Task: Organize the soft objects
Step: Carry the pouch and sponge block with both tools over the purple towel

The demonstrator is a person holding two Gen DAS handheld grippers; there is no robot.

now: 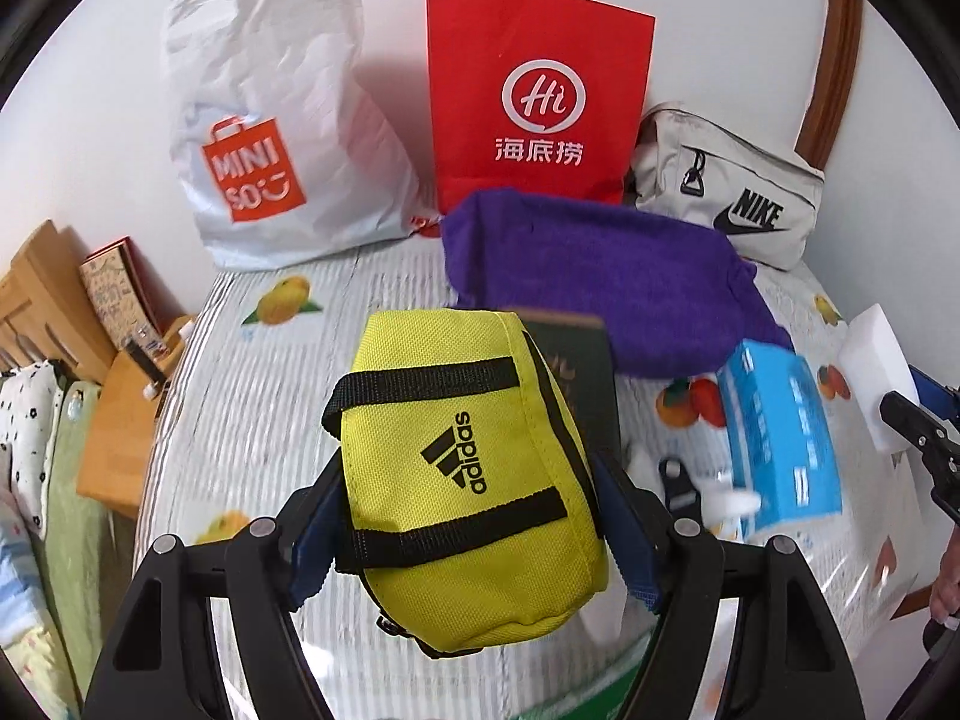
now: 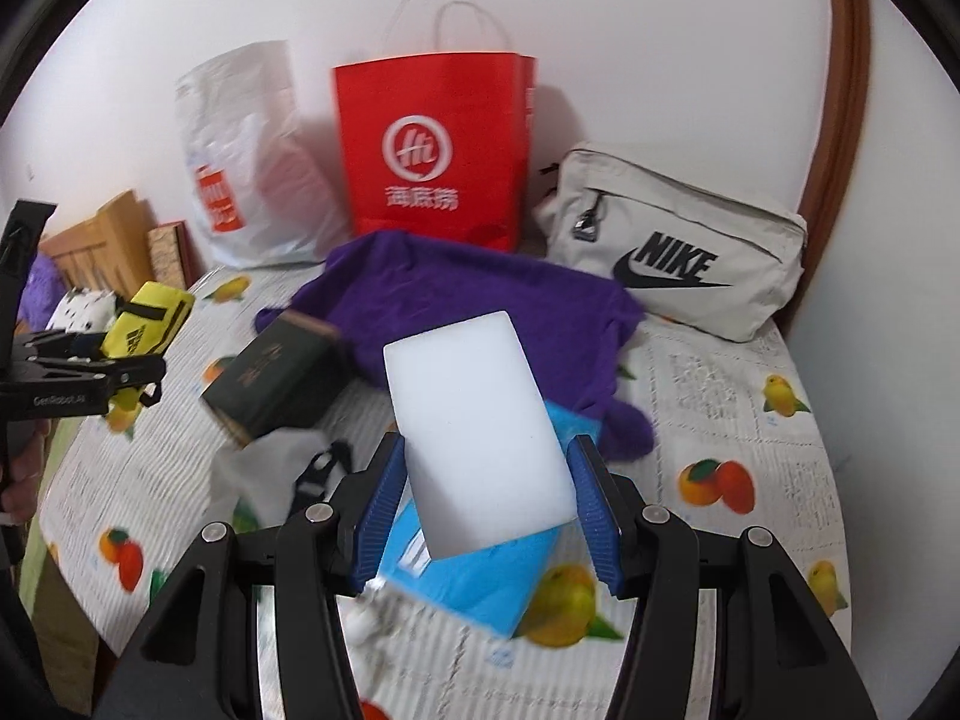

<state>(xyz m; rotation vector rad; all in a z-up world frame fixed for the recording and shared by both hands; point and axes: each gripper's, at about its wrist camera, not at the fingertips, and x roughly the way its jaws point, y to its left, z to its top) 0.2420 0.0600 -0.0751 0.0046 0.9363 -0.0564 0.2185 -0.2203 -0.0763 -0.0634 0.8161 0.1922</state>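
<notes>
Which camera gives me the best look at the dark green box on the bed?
The right wrist view: the dark green box lies in the open, its top and front side visible, though blurred. In the left wrist view the box is mostly hidden behind the yellow adidas pouch held in the left tool.

A: Where does the left wrist view sit?

B: Just behind the left gripper (image 1: pixel 462 516), angled down across the fruit-print bedcover (image 1: pixel 240 372) toward the wall, close in.

A: And the right one?

B: Behind the right gripper (image 2: pixel 483 480), same downward slant, further right.

A: What do they share?

B: The red paper bag (image 1: pixel 540 90), the purple cloth (image 1: pixel 612 276), and each catches the other gripper at its edge.
</notes>
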